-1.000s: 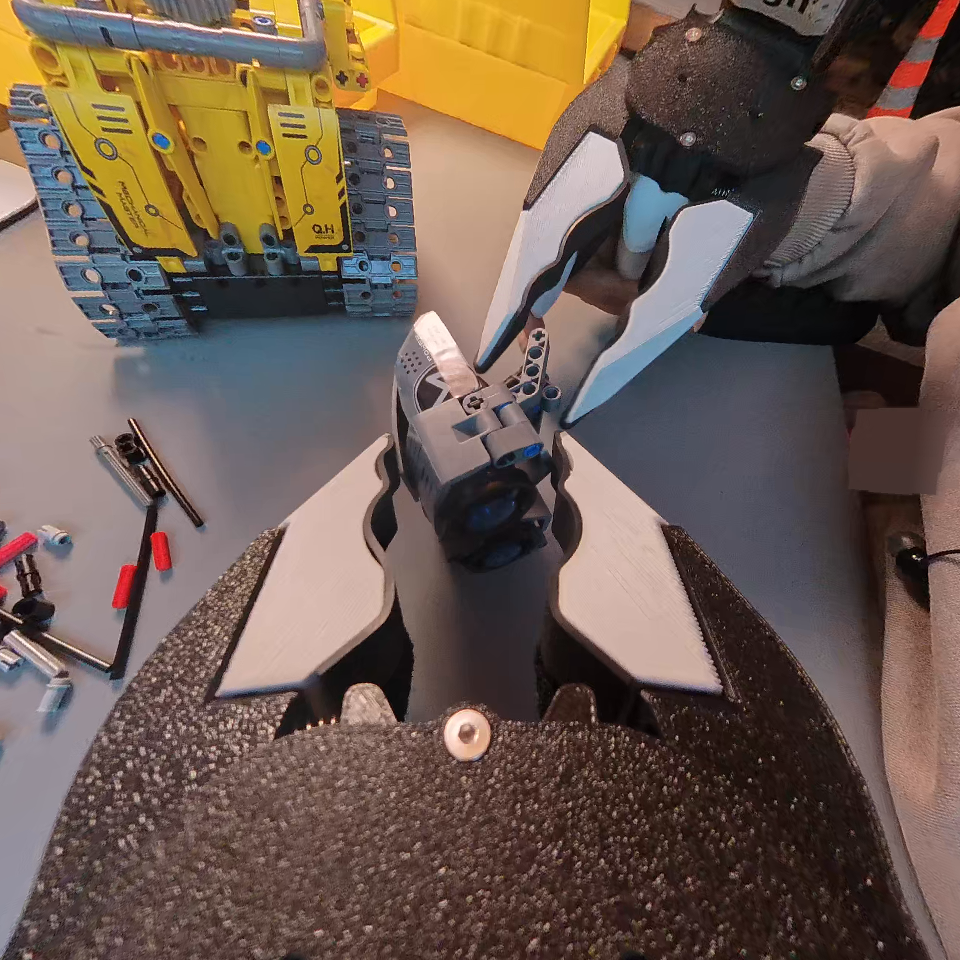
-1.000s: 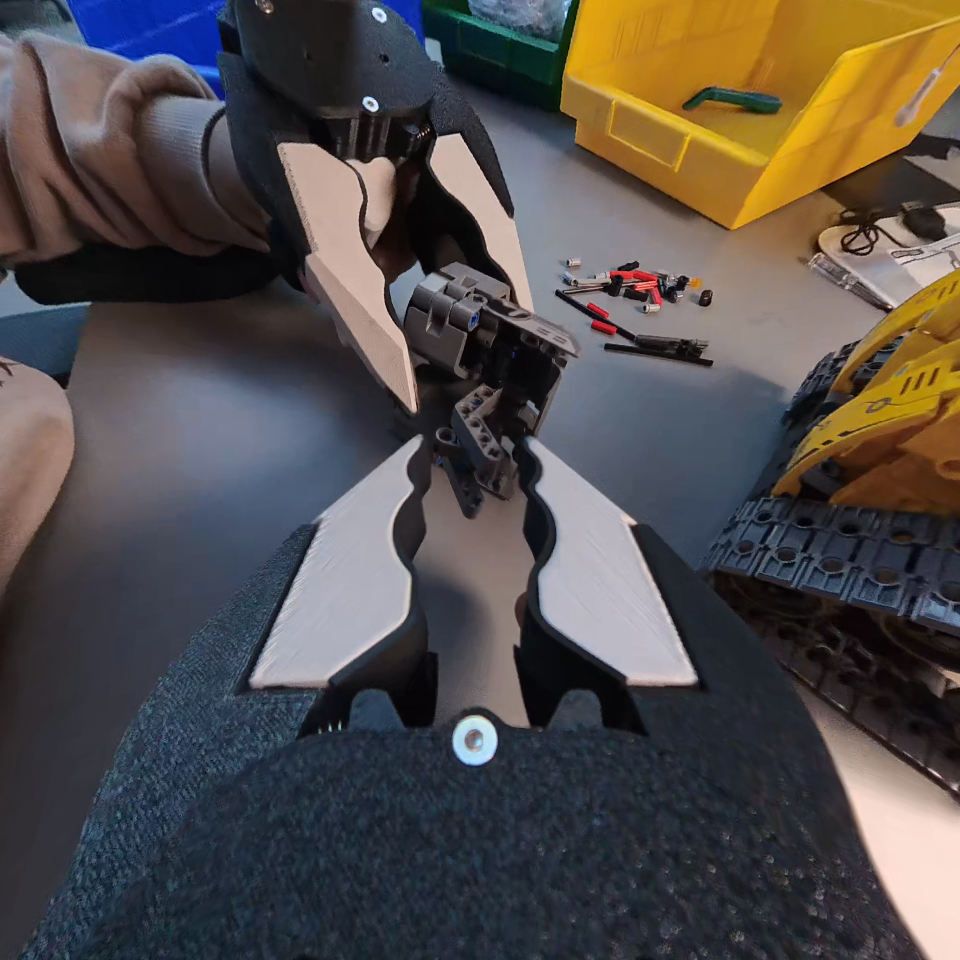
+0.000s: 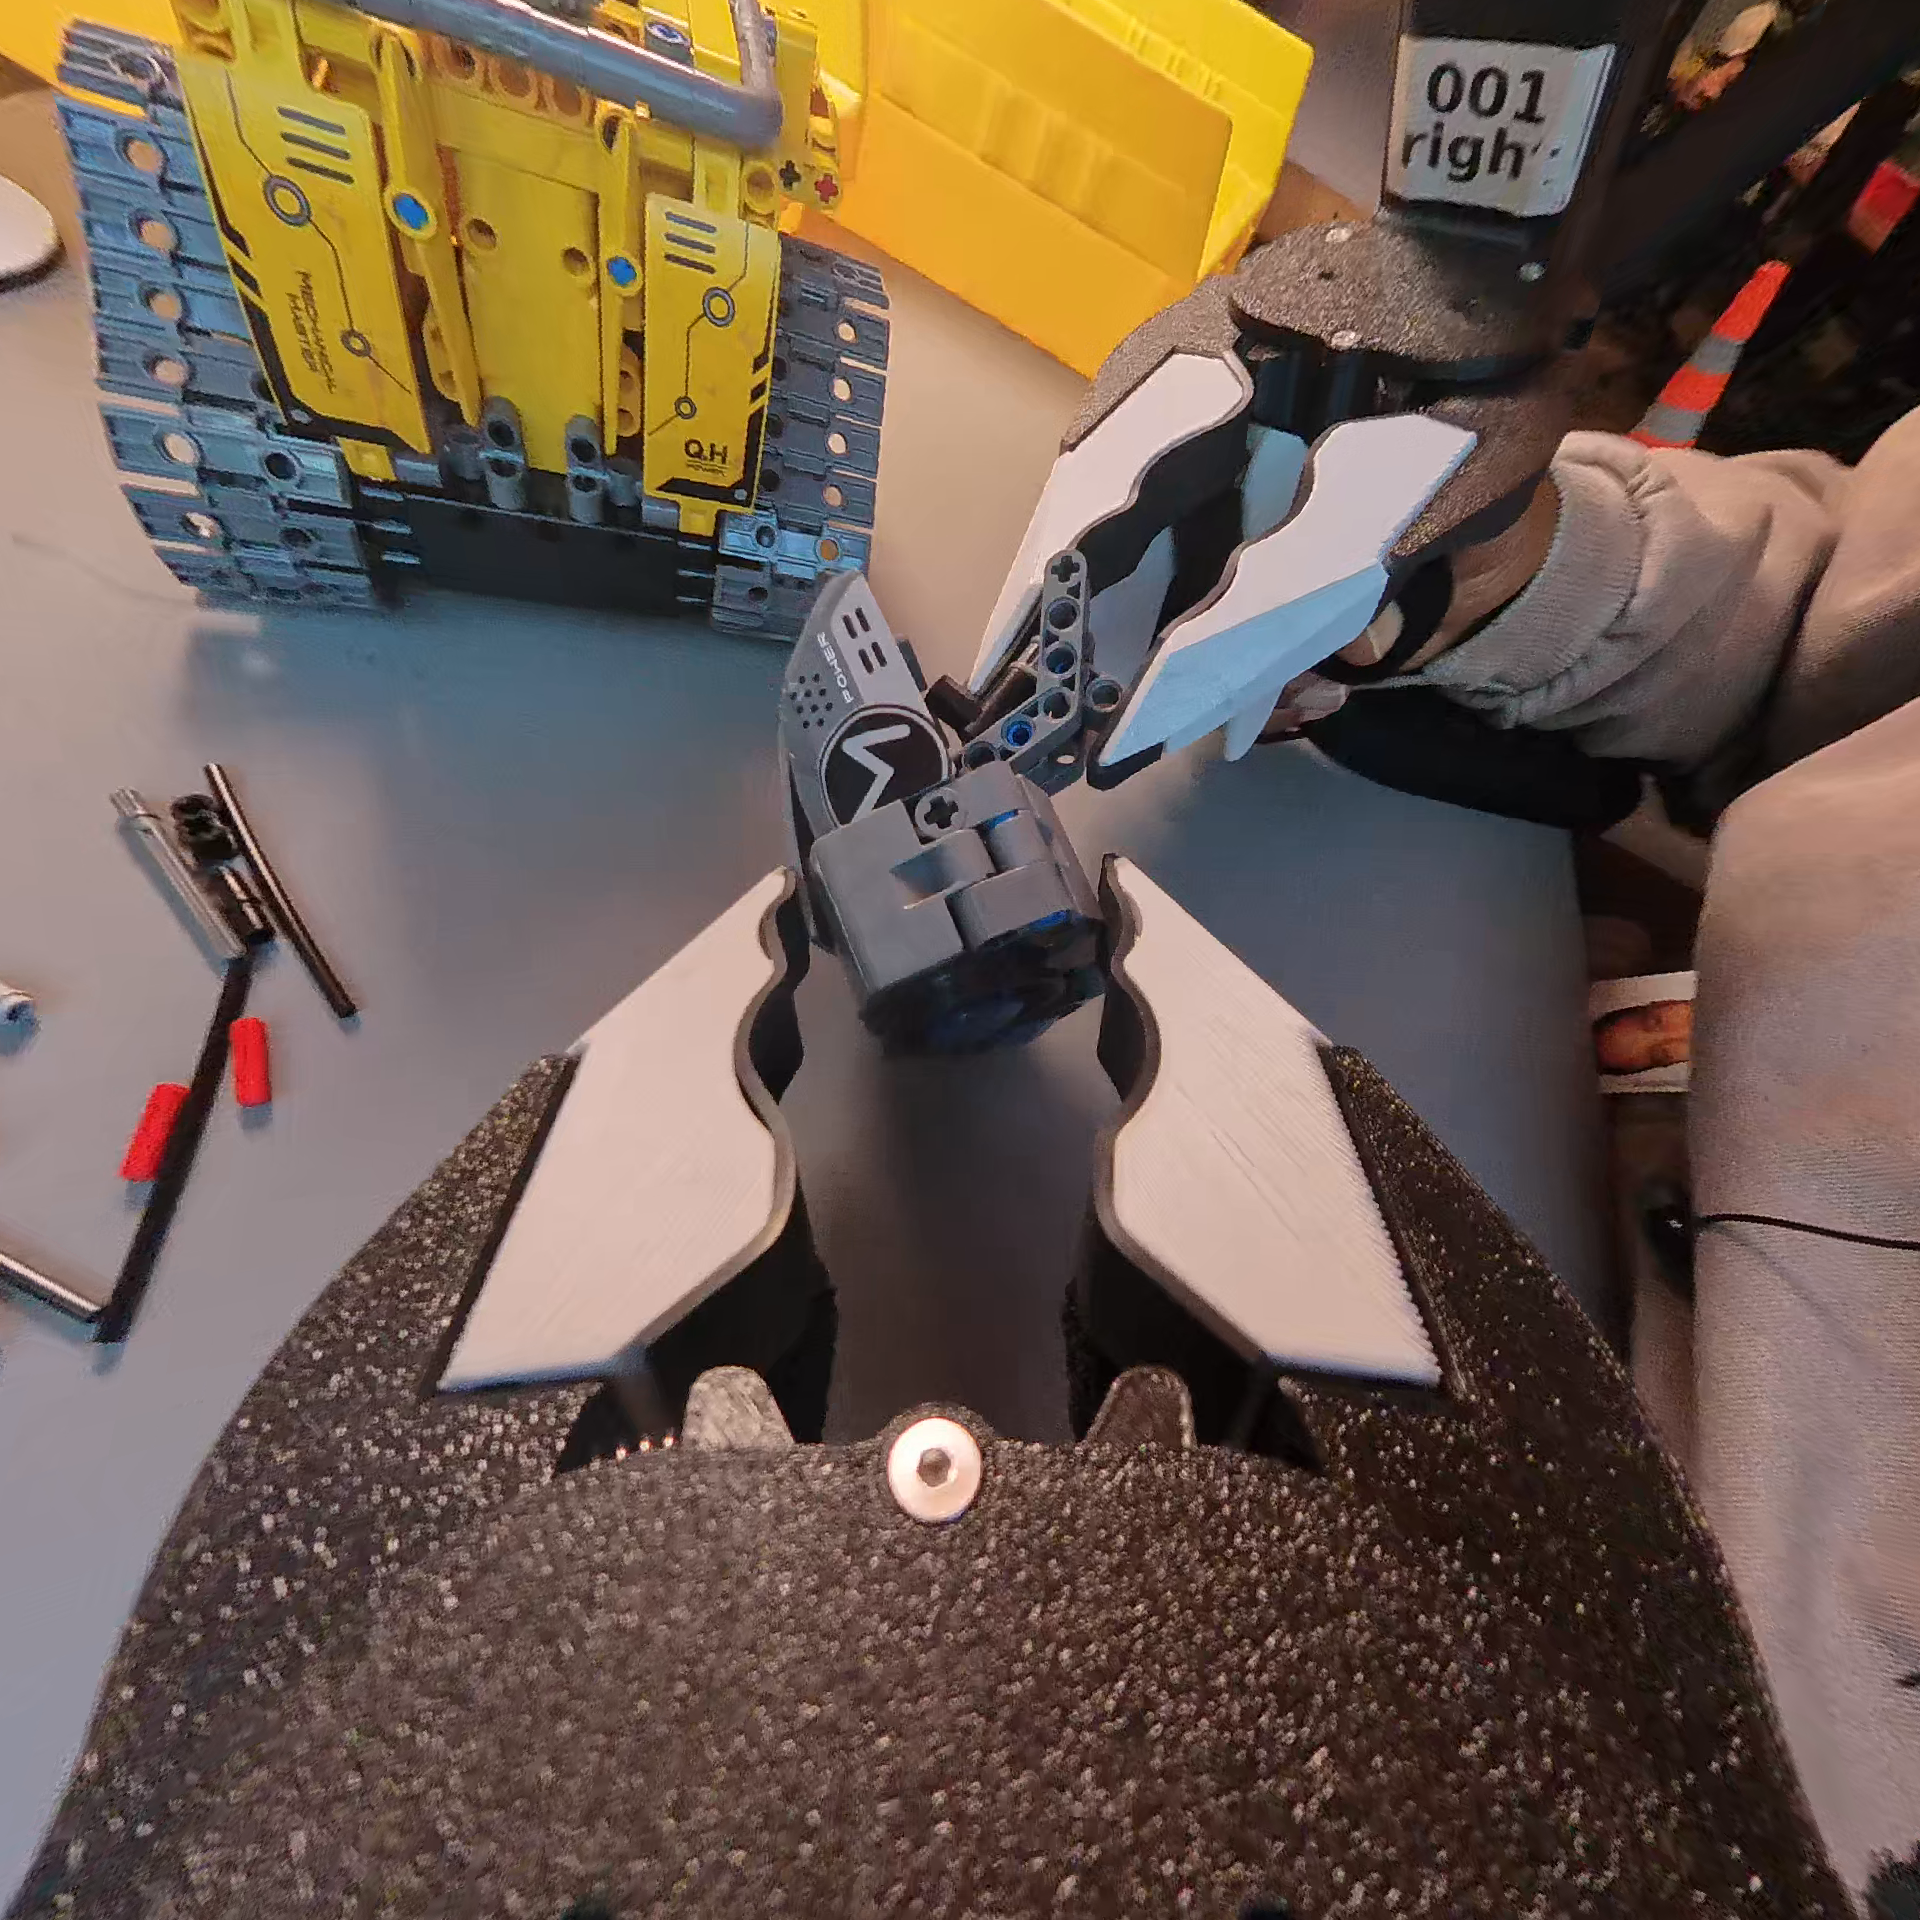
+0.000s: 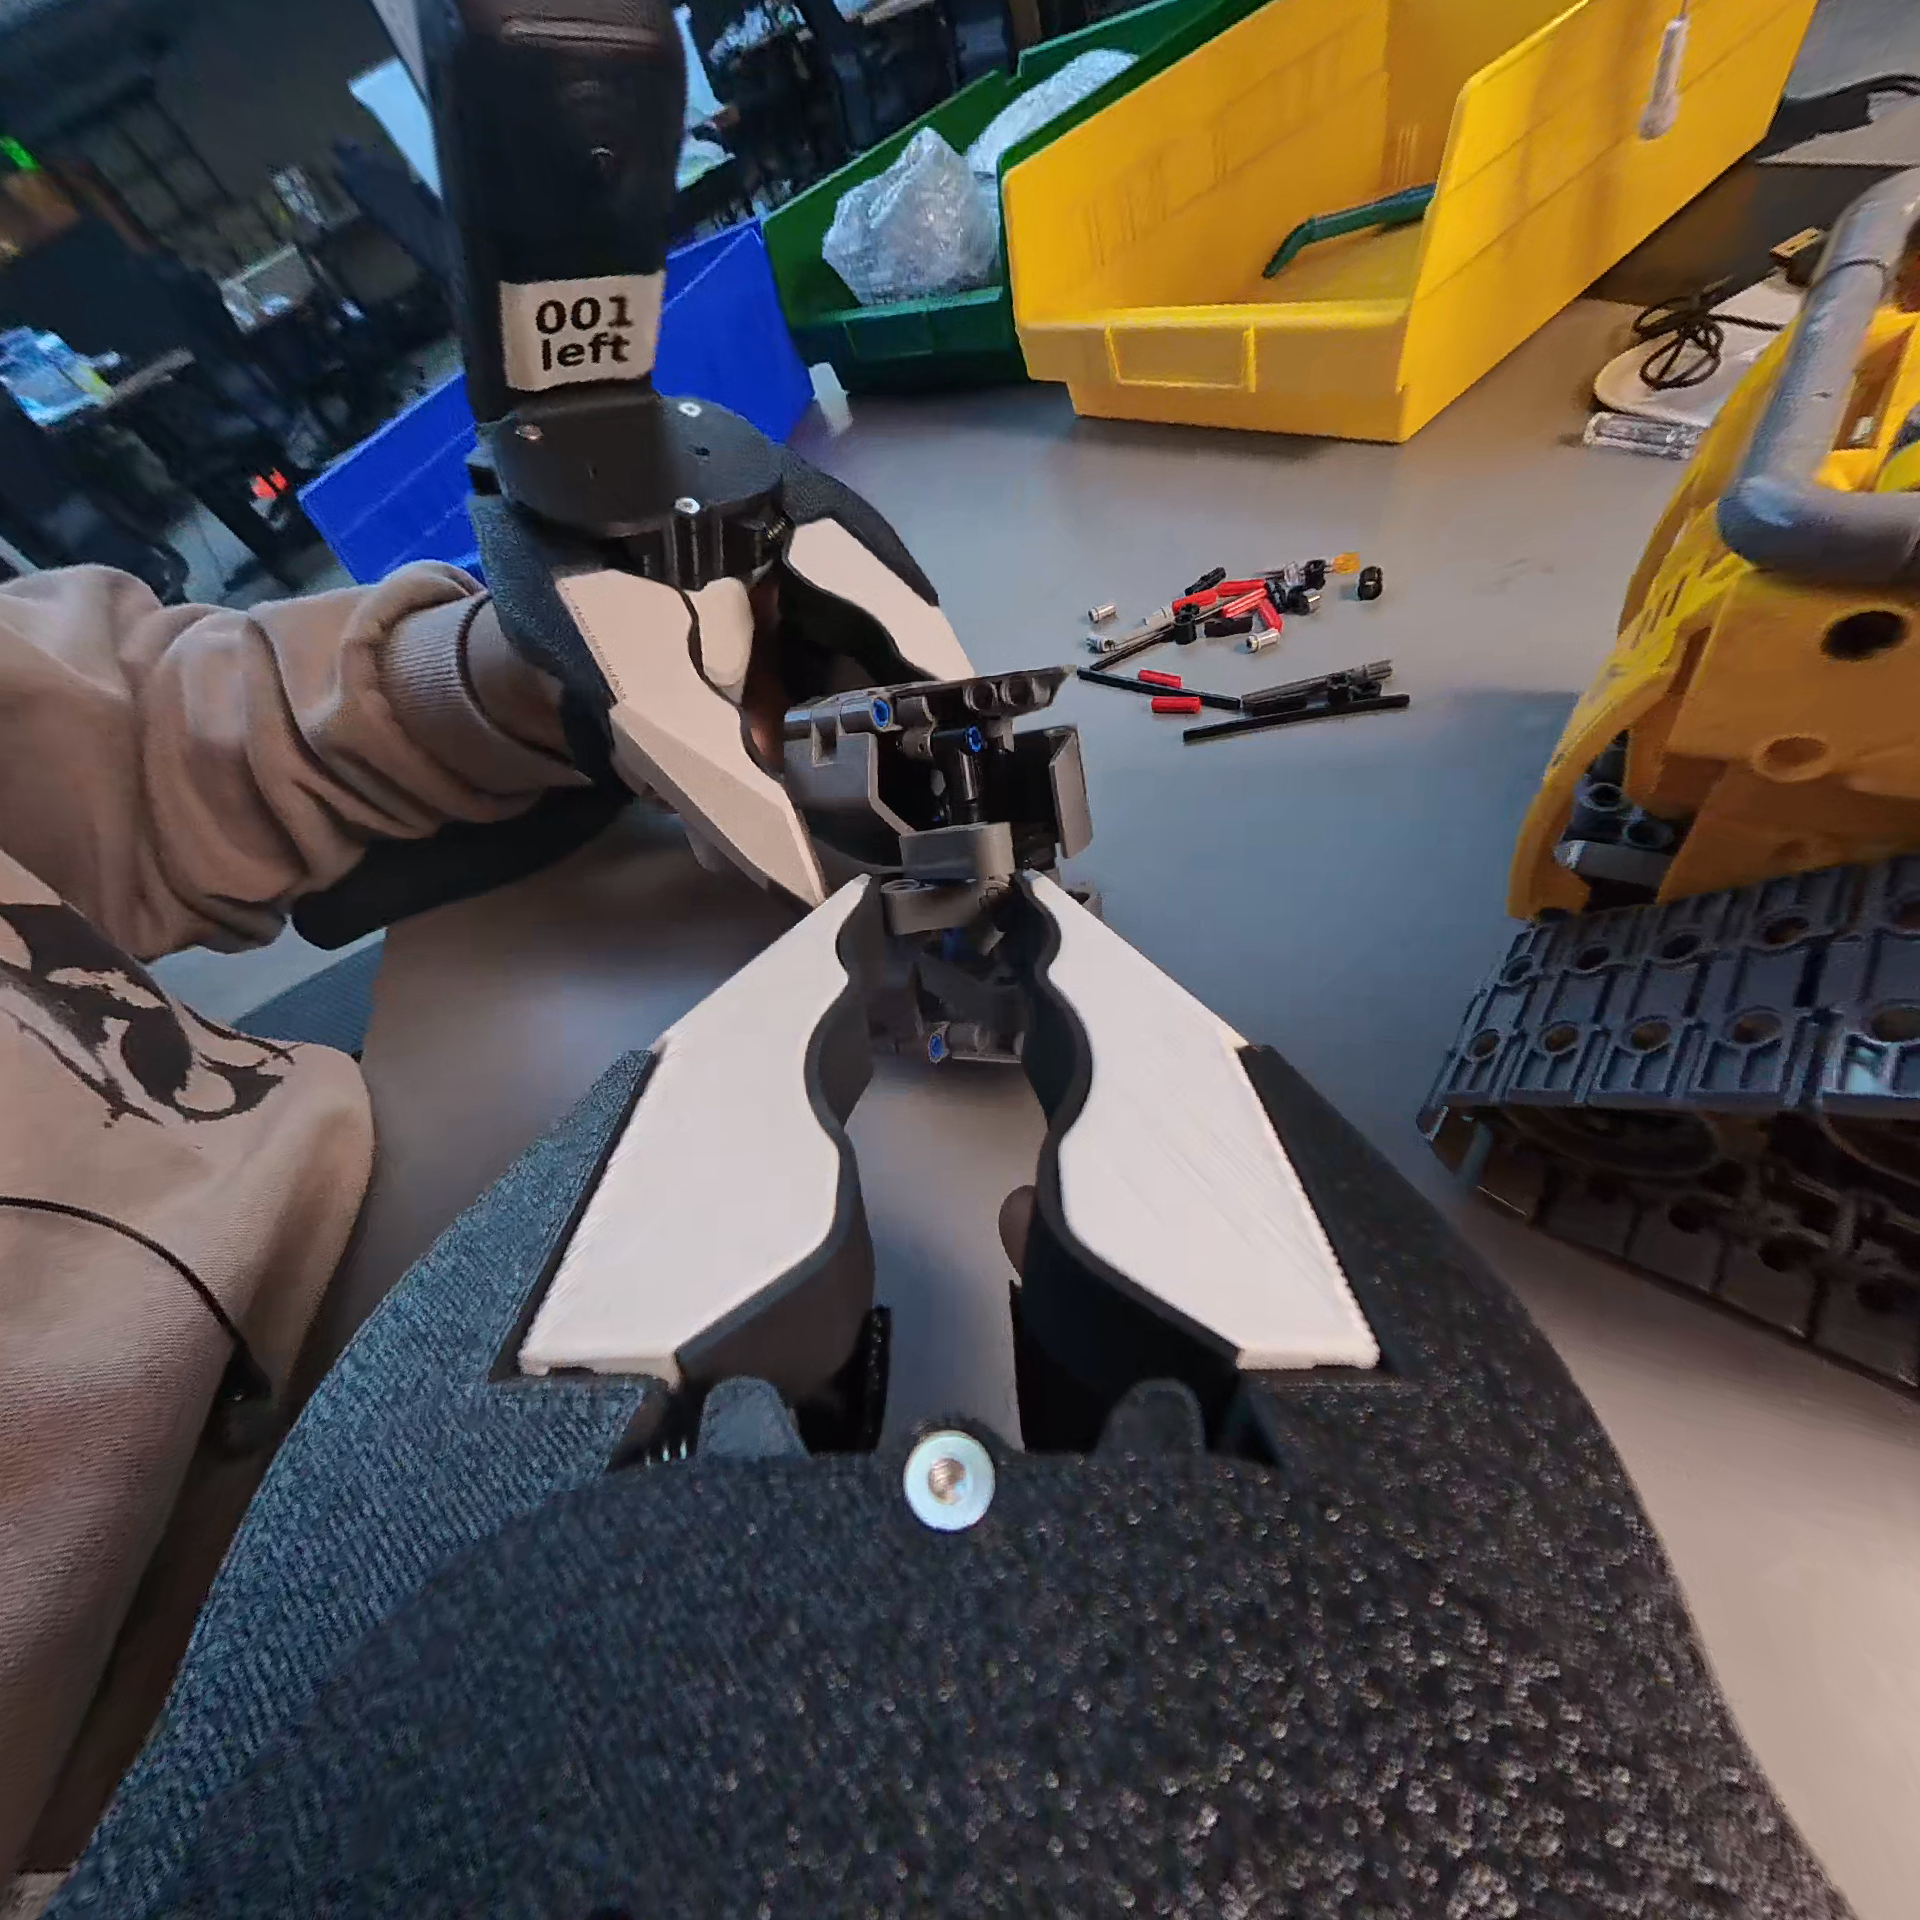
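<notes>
Here, my left gripper (image 3: 951, 914) pinches the grey motor block (image 3: 940, 894), lifted off the surface (image 3: 520, 748). My right gripper (image 4: 945, 904), directly opposite, closes on the angled beam (image 3: 1049, 675) at the block's far end. Beyond my left gripper: yellow tracked vehicle (image 3: 468, 312). To its left: loose pins (image 3: 208, 966).
</notes>
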`<control>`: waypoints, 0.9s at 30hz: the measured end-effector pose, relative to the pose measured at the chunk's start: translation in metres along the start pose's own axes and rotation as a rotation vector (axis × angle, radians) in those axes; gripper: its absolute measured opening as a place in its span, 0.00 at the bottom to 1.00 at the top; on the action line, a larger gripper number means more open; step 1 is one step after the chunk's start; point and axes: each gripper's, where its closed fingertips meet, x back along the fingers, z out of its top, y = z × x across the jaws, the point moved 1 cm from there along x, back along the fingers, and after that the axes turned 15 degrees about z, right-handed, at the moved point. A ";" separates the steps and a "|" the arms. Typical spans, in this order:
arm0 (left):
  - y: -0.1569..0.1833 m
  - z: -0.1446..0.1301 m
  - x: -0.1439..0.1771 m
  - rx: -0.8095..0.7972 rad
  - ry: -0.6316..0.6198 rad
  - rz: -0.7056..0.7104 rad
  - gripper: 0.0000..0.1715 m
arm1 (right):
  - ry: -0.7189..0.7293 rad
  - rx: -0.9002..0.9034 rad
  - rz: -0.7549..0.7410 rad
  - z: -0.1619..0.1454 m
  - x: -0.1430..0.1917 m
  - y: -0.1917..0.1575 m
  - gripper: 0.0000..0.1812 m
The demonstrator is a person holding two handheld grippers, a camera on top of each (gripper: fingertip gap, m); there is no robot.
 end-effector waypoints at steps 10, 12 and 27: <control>0.025 -0.020 0.002 0.238 -0.173 -0.263 0.32 | 0.002 0.244 0.036 0.011 -0.003 -0.021 0.13; 0.027 -0.025 0.003 0.177 -0.197 -0.252 0.33 | -0.076 0.317 0.027 0.007 -0.006 -0.024 0.13; 0.041 0.005 0.024 -0.234 0.046 -0.208 0.04 | -0.232 0.433 0.091 -0.018 -0.016 -0.038 0.15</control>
